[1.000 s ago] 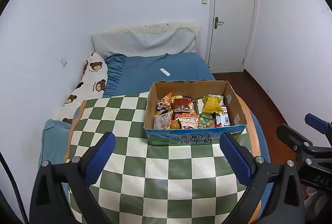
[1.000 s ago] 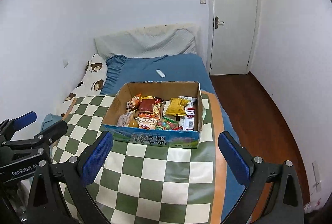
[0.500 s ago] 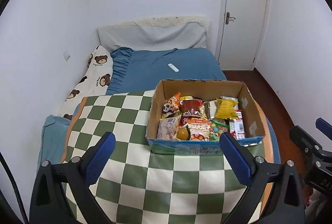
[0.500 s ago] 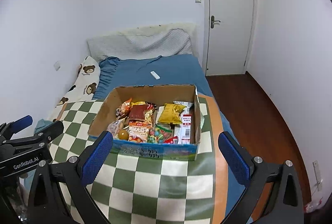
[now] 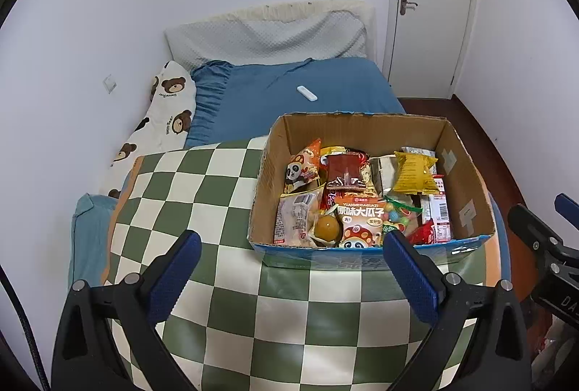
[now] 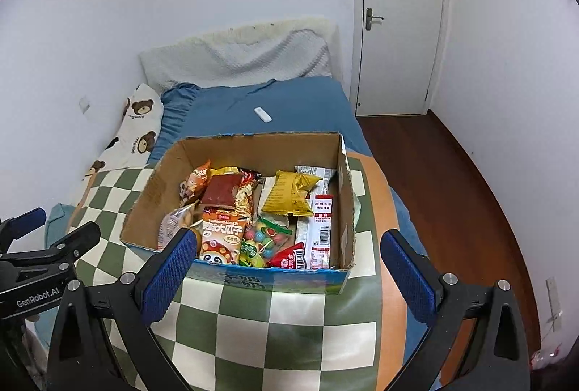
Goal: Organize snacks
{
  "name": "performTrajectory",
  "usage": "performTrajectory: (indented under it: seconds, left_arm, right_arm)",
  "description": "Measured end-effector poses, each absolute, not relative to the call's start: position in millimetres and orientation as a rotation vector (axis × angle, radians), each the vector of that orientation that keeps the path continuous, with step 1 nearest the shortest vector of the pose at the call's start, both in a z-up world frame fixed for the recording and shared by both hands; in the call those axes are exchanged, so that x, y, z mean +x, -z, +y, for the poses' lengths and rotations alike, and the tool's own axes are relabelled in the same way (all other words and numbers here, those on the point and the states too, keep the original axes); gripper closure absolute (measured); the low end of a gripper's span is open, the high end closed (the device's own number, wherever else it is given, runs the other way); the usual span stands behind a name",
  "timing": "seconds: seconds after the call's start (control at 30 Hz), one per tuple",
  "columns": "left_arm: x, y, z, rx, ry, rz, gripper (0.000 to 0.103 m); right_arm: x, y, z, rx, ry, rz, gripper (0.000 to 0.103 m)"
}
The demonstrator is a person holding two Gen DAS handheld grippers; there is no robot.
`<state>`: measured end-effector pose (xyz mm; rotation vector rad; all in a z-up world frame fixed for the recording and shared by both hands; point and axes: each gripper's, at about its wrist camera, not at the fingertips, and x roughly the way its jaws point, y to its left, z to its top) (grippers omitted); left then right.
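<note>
Snacks: all the packets in view lie inside the cardboard box [image 5: 372, 188], heaped and overlapping, none on the checkered cloth [image 5: 202, 210] around it.
Scene fits 2 stages: snacks already gathered into the box, or a full box waiting to be sorted out; the frames do not settle which.
Left tongs [image 5: 289, 275]: spread wide, nothing between them, low centre of the left wrist frame; the box sits up and to the right of their gap.
Right tongs [image 6: 289, 273]: spread wide too, holding nothing; the box sits straight above their gap, centre of the right wrist frame.
Key relation: the box's near blue wall [image 6: 275, 277] lies just past the right tongs' tips, so the right hand looks the nearer and better lined up (a judgement from framing only).
Long axis: the box runs left to right across both frames; the yellow packet [image 6: 289, 194] lies tilted toward the upper right, the red-and-white sunflower seed pack [image 6: 222, 235] stands nearly upright in the frame.
Surface: a table under the green-and-cream cloth, the box at its right side.
Room: a bed with a blue sheet [image 5: 300, 90] at upper centre, a white remote [image 5: 307, 93] on it, a white door [image 6: 398, 18] at upper right.
</note>
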<state>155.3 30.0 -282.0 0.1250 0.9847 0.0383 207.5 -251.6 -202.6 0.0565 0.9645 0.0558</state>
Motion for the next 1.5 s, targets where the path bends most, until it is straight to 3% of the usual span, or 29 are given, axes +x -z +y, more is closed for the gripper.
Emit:
performTrajectory:
  seconds: [1.5]
  left_arm:
    - [166, 284, 31, 0.093, -0.023, 0.995, 0.0]
  right_arm:
    - [215, 205, -246, 0.051, -0.063, 0.966, 0.0]
